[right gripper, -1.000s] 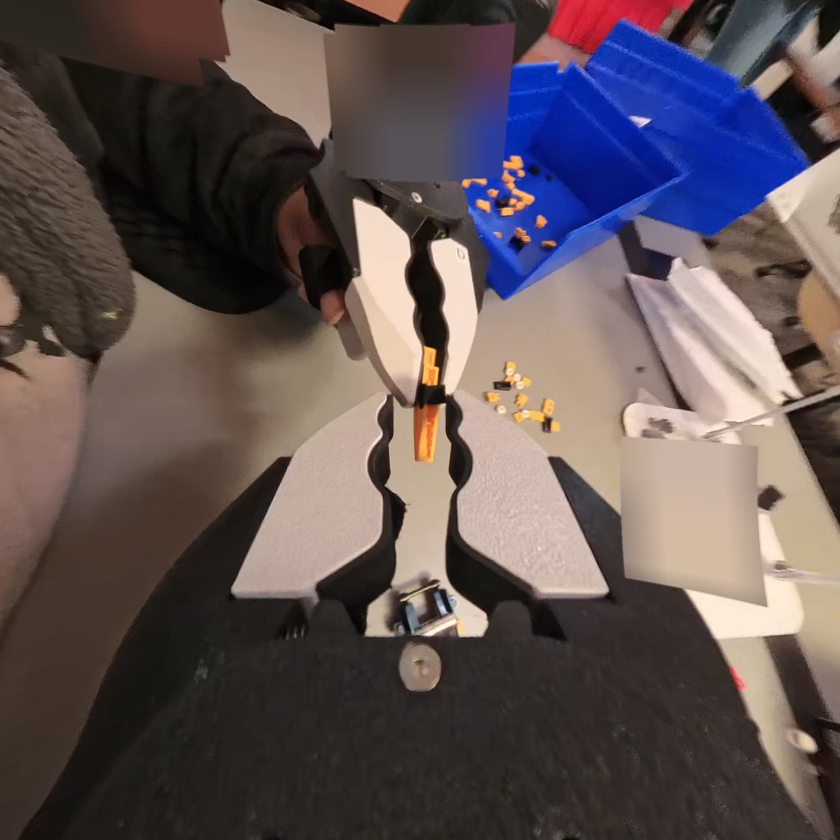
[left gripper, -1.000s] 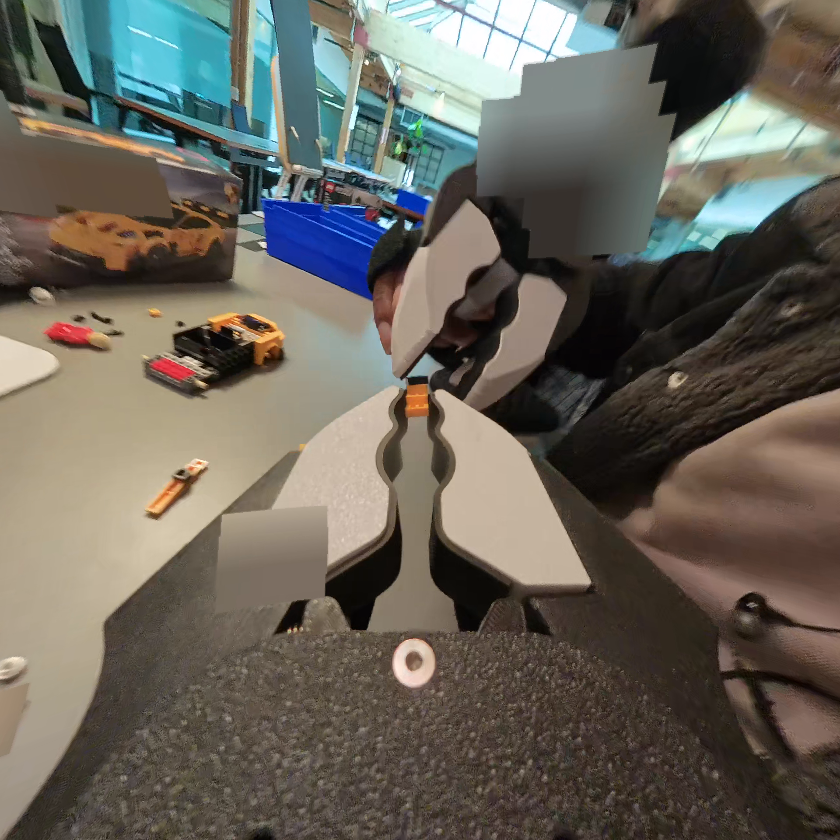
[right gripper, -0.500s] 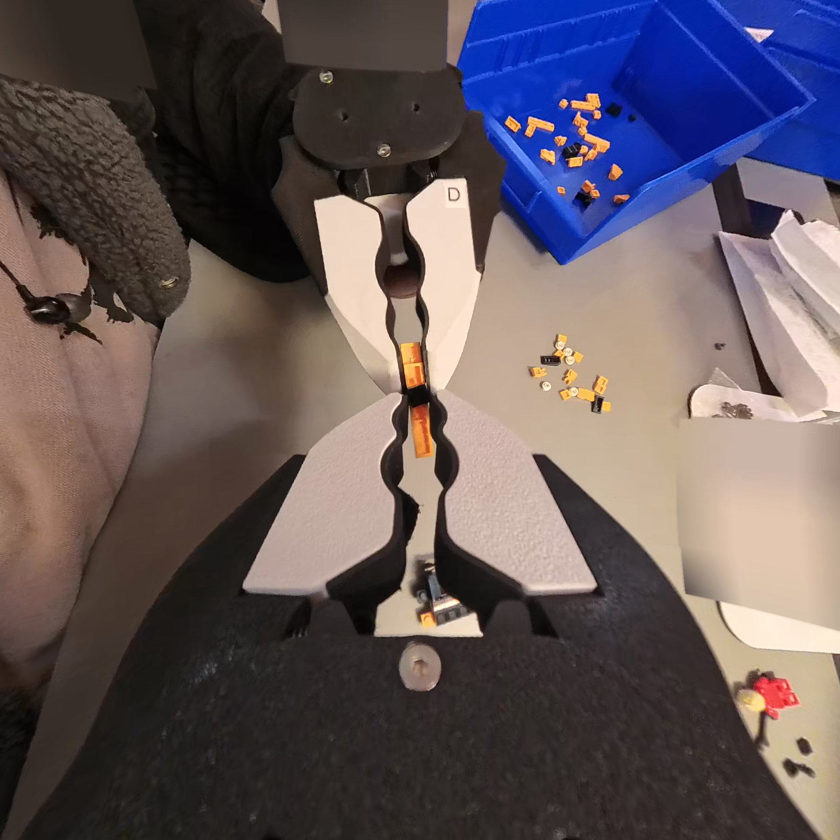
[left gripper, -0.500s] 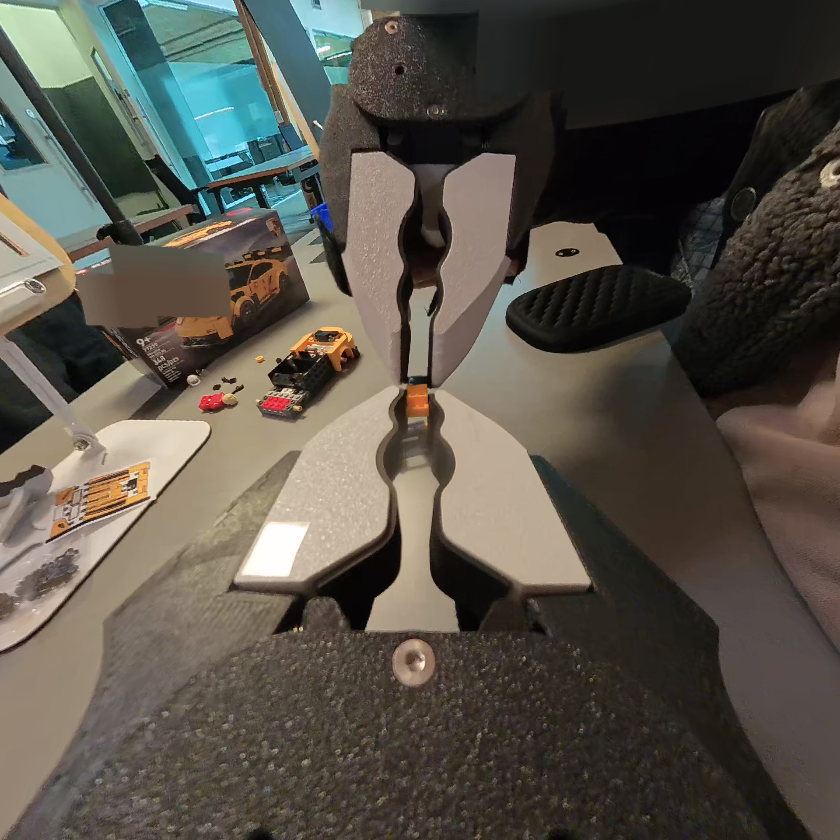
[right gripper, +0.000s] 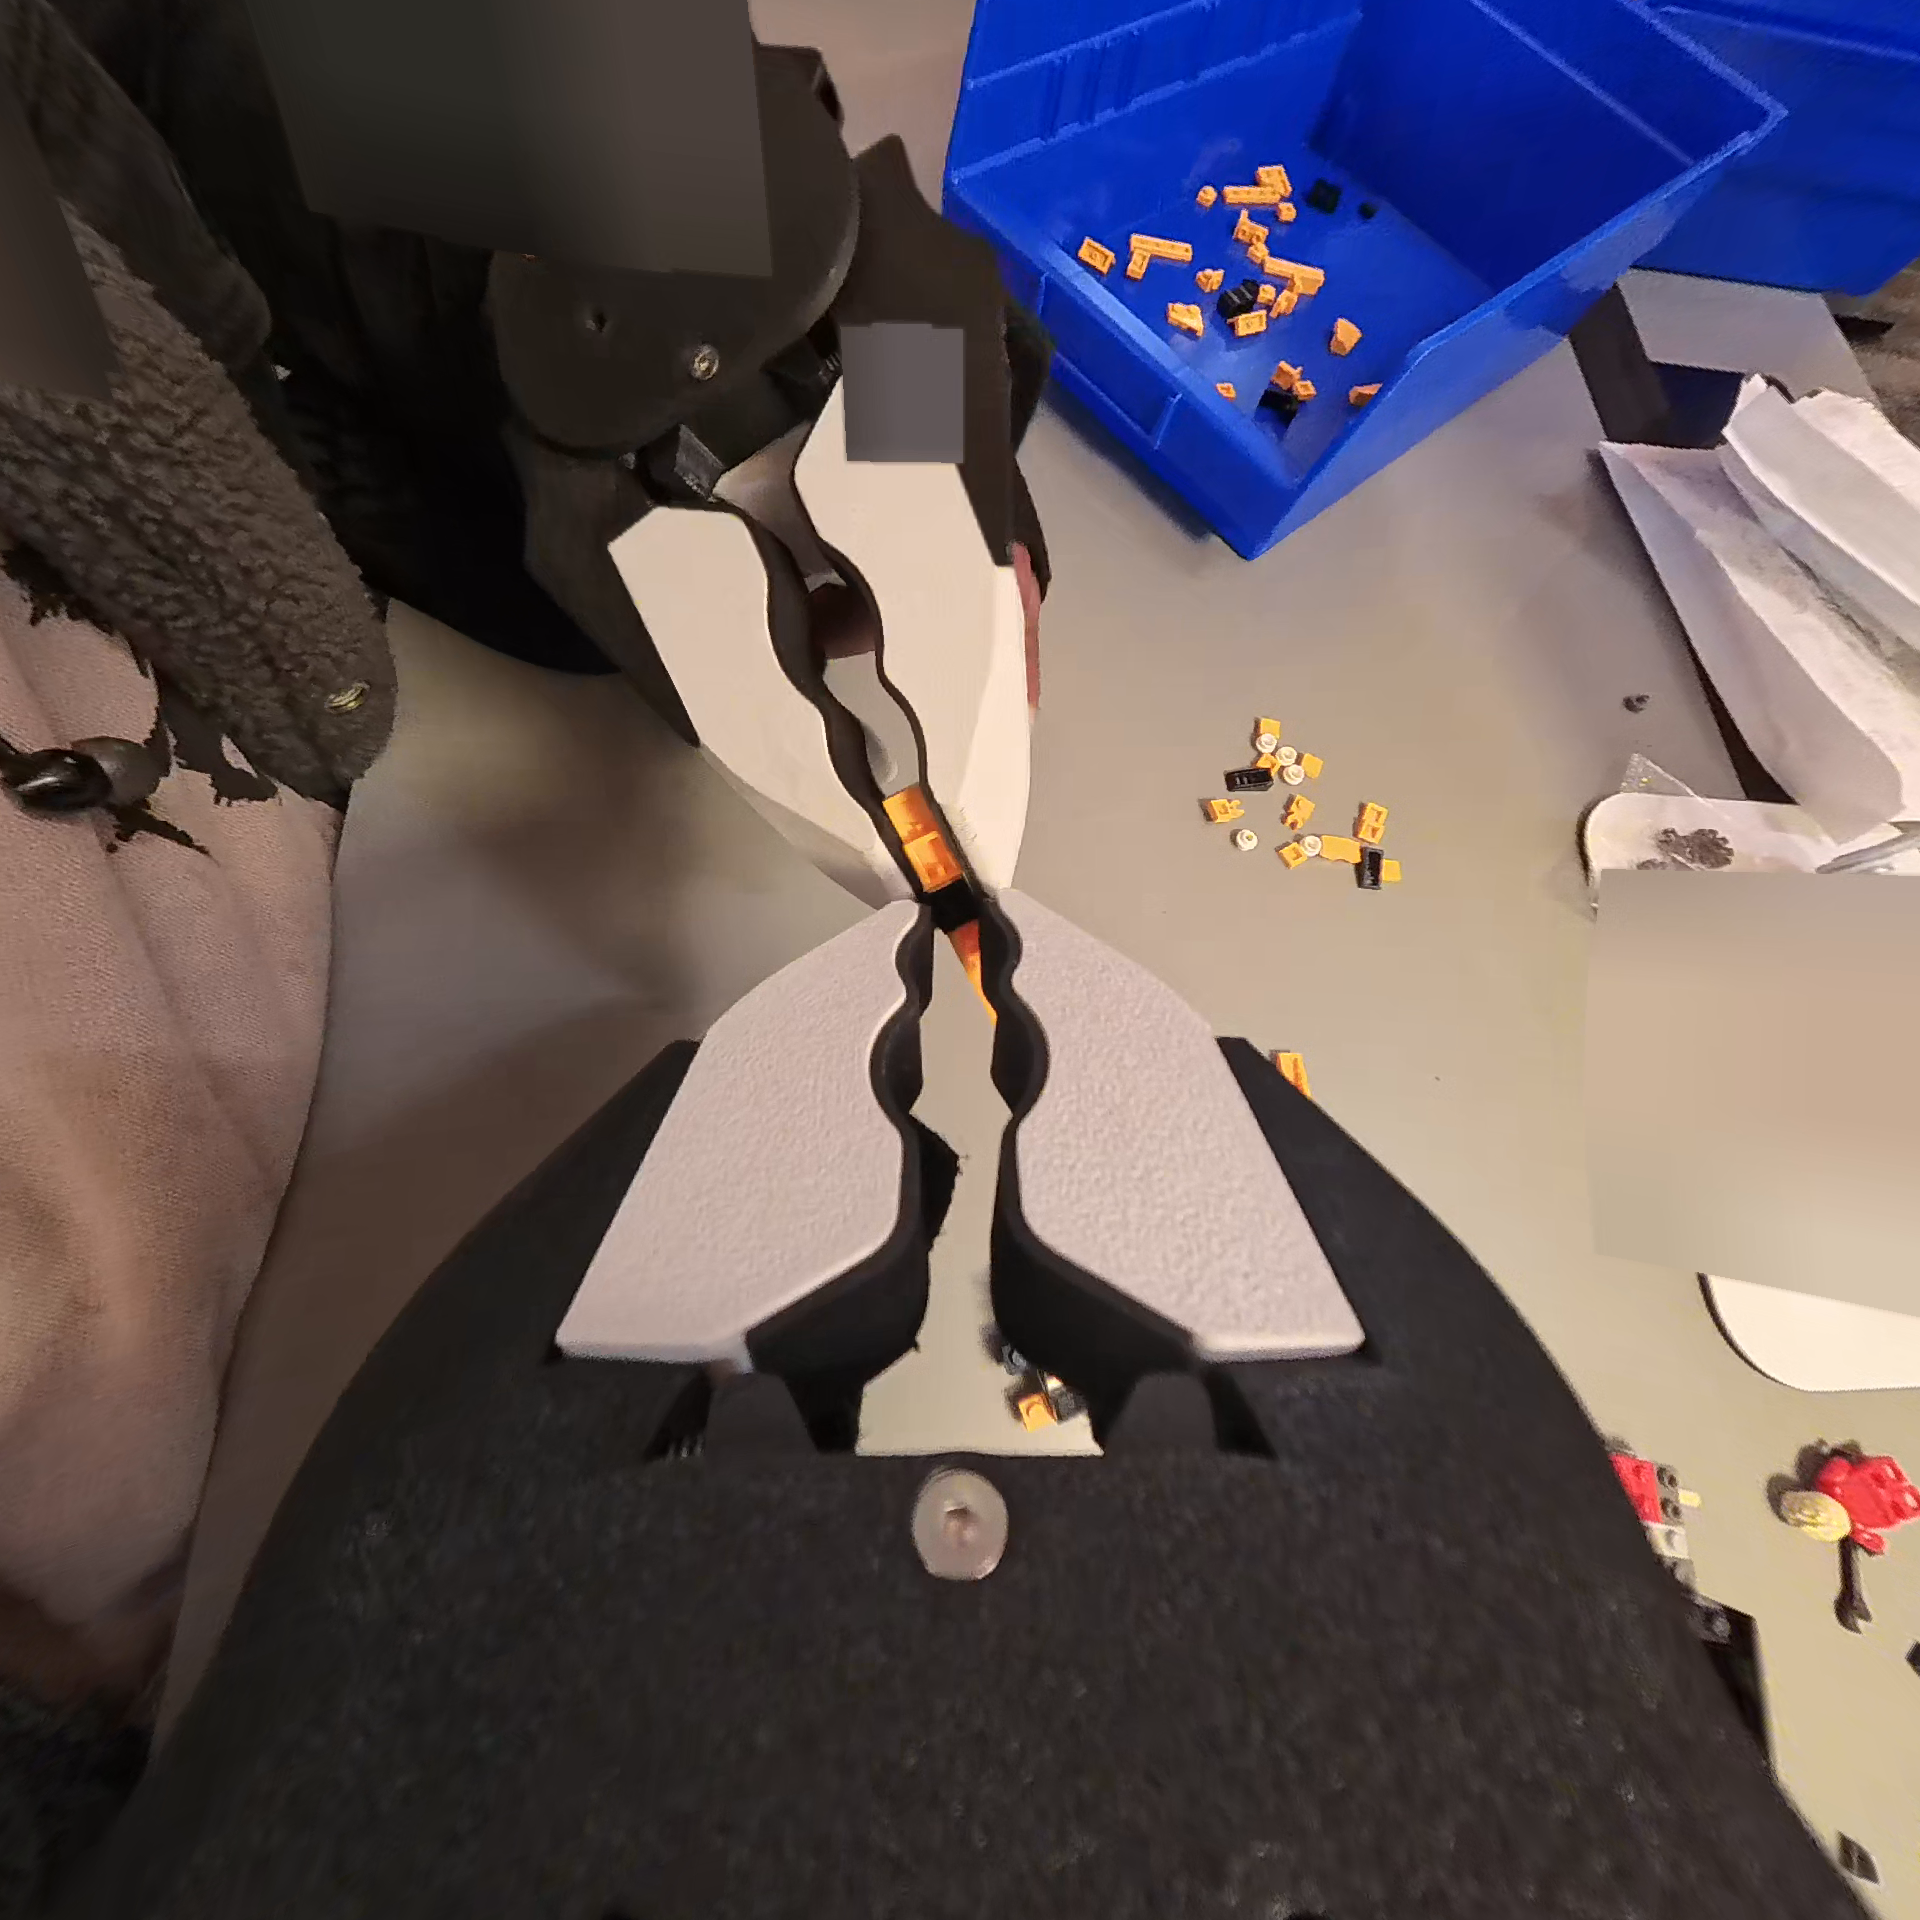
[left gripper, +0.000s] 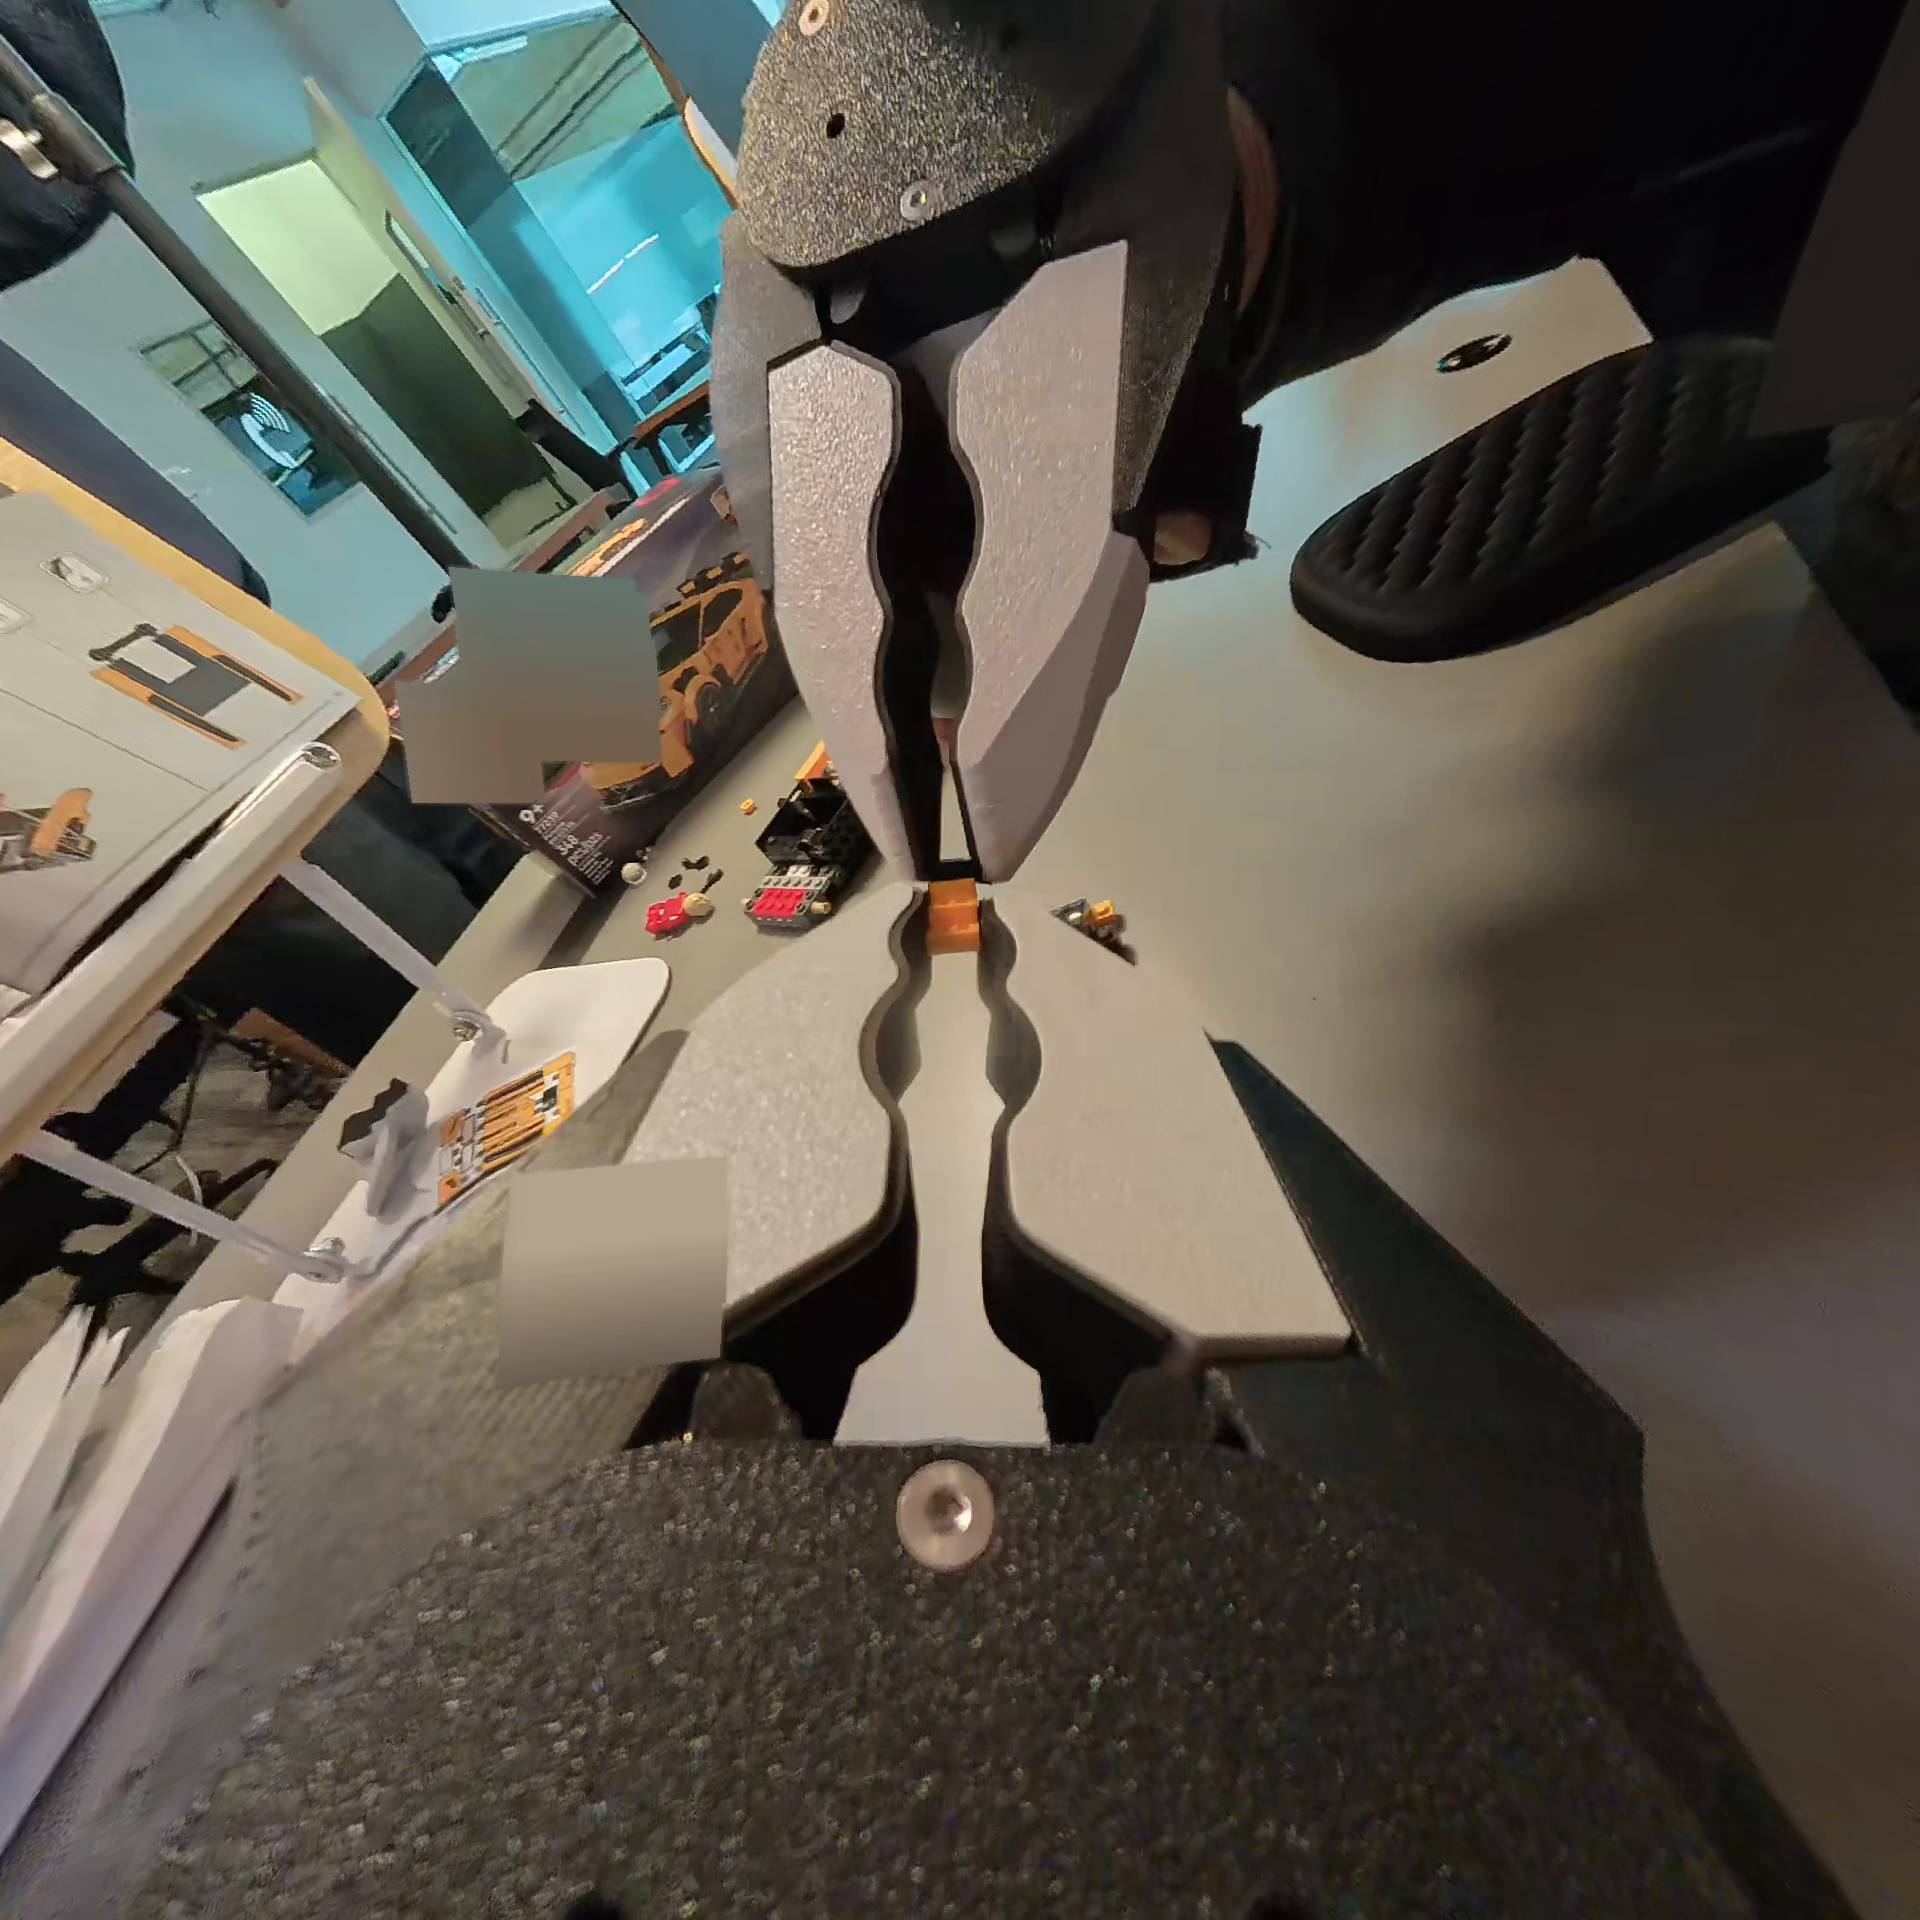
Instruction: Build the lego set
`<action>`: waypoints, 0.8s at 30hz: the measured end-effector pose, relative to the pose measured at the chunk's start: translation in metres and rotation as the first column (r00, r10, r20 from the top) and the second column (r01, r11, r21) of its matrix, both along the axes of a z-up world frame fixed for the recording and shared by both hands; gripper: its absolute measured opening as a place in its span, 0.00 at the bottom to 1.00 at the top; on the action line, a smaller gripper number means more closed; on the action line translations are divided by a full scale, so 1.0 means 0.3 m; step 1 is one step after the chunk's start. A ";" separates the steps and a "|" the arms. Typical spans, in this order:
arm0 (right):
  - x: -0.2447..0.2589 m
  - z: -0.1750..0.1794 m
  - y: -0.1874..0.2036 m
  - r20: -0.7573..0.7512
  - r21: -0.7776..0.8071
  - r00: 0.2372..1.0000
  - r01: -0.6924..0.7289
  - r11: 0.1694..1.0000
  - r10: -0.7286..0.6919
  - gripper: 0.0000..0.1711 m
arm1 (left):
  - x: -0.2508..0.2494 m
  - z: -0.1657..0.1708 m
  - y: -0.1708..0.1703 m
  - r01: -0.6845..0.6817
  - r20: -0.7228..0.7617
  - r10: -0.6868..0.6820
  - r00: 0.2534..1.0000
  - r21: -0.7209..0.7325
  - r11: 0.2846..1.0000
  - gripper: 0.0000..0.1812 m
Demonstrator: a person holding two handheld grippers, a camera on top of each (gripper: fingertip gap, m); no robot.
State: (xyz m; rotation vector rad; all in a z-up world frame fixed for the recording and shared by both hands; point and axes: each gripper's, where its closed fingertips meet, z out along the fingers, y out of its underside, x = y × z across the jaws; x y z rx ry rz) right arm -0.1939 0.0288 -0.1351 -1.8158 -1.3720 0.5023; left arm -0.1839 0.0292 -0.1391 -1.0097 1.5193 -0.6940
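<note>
— What have you got in your left gripper (left gripper: 954, 902)?

— A small orange brick (left gripper: 953, 914), pinched at my fingertips. The jaws are narrow, closed on it.

— And the right gripper (right gripper: 961, 914)?

— Narrow too, clamped on an orange plate (right gripper: 974, 961) with a black piece (right gripper: 951, 906) at its tip. The two grippers meet tip to tip above the table (right gripper: 644, 831), and the black piece sits right against the brick.

— Where is the rest of the set?

— The half-built car (left gripper: 816, 847) lies on the table beyond my left fingers, near the box (left gripper: 665, 665). Loose bits (right gripper: 1304, 805) are scattered to the right of the grippers, and more lie in the blue bin (right gripper: 1122, 343) farther off. A red piece (right gripper: 1855, 1491) is near right.
</note>
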 end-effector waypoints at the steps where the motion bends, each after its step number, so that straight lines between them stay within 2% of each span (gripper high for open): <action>1: 0.001 -0.001 0.000 0.002 0.005 1.000 0.000 1.000 0.000 0.05 | 0.000 -0.001 0.001 -0.006 -0.003 0.006 1.000 0.016 1.000 0.04; 17: 0.002 -0.014 0.001 0.022 0.016 1.000 -0.001 1.000 0.001 0.05 | 0.001 -0.012 -0.001 -0.002 -0.018 0.003 1.000 0.040 0.999 0.04; 21: 0.001 -0.013 0.004 0.014 0.012 1.000 -0.004 1.000 0.003 0.05 | 0.001 -0.014 0.000 0.016 -0.009 -0.016 1.000 -0.021 1.000 0.04; 24: 0.002 -0.002 0.008 0.004 0.047 1.000 -0.012 0.999 0.011 0.09 | -0.001 -0.010 0.003 0.045 0.013 -0.044 0.999 -0.147 0.988 0.04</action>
